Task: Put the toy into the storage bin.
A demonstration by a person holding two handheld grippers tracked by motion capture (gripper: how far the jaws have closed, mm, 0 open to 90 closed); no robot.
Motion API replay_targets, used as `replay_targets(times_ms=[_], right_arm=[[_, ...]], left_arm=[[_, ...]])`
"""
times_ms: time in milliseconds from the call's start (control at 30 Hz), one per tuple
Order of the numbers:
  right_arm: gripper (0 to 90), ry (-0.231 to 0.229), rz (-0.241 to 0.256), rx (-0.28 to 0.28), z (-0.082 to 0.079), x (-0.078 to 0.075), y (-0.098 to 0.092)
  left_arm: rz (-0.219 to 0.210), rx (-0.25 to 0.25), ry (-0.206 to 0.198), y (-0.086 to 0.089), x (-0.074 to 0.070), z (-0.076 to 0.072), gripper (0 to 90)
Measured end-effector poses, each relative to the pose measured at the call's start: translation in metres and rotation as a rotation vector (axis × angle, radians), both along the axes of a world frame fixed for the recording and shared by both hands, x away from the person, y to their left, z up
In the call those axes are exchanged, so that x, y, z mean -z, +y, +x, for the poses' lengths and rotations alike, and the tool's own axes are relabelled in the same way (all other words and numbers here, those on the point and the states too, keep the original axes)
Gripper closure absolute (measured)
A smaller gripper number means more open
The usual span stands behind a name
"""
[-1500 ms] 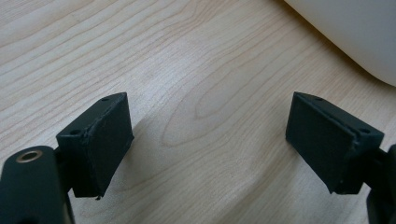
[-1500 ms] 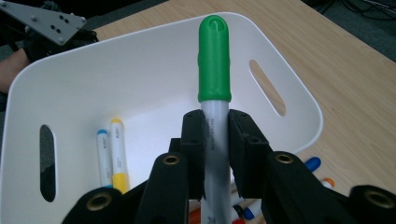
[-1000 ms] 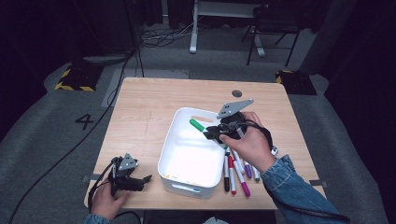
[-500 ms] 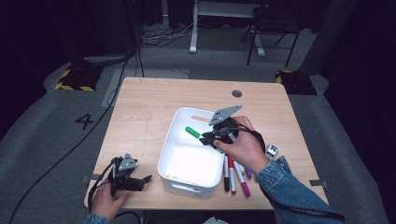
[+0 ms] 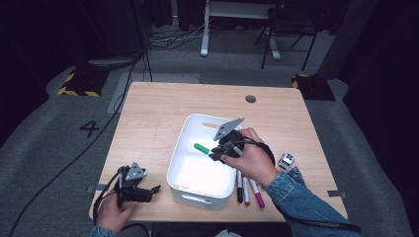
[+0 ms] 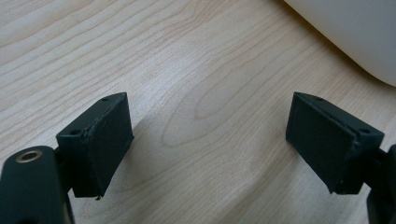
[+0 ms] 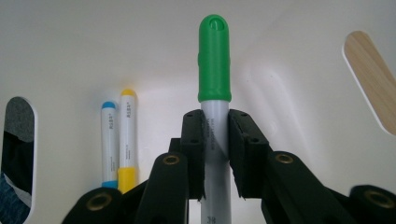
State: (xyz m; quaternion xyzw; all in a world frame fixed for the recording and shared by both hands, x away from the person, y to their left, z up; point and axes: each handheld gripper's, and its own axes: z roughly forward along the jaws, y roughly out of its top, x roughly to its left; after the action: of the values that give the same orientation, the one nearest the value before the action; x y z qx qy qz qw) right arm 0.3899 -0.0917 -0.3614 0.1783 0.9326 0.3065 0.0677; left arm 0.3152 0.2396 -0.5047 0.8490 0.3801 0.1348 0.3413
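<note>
White bin (image 7: pixel 70 51) behind, green marker (image 7: pixel 214 60) gripped in right claw (image 7: pixel 215 140), barrel's lower end hidden; left claw (image 6: pixel 210 140) wide

table (image 5: pixel 163 111) | white bin (image 5: pixel 184 153) | markers (image 5: pixel 247 186) | small box (image 5: pixel 286 161)

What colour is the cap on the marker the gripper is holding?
Green. The marker has a bright green cap on a grey barrel, clearest in the right gripper view, clamped in the right gripper.

A black "4" is marked on the grey floor (image 5: pixel 49 148).
</note>
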Motion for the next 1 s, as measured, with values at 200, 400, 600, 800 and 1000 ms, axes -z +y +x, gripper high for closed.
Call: replay_targets(times_ms=[200,400,600,800,1000], right_arm=[[76.9,0.01,-0.035,-0.026,0.0,0.006,0.005],[76.9,0.037,-0.077,-0.051,-0.002,0.012,0.012],[71.1,0.047,-0.096,-0.087,-0.002,0.018,0.015],[56.5,0.038,-0.009,-0.041,-0.006,0.005,0.01],[55.7,-0.02,0.044,-0.019,-0.008,-0.017,-0.006]], left_arm=[[-0.004,-0.001,0.004,0.0,0.0,0.0,15.0],[-0.002,0.0,0.001,0.0,0.0,0.0,15.0],[0.0,-0.001,0.001,0.0,0.0,0.0,15.0],[-0.003,0.0,0.004,0.0,0.0,0.0,15.0],[-0.001,-0.001,0.001,0.0,0.0,0.0,15.0]])
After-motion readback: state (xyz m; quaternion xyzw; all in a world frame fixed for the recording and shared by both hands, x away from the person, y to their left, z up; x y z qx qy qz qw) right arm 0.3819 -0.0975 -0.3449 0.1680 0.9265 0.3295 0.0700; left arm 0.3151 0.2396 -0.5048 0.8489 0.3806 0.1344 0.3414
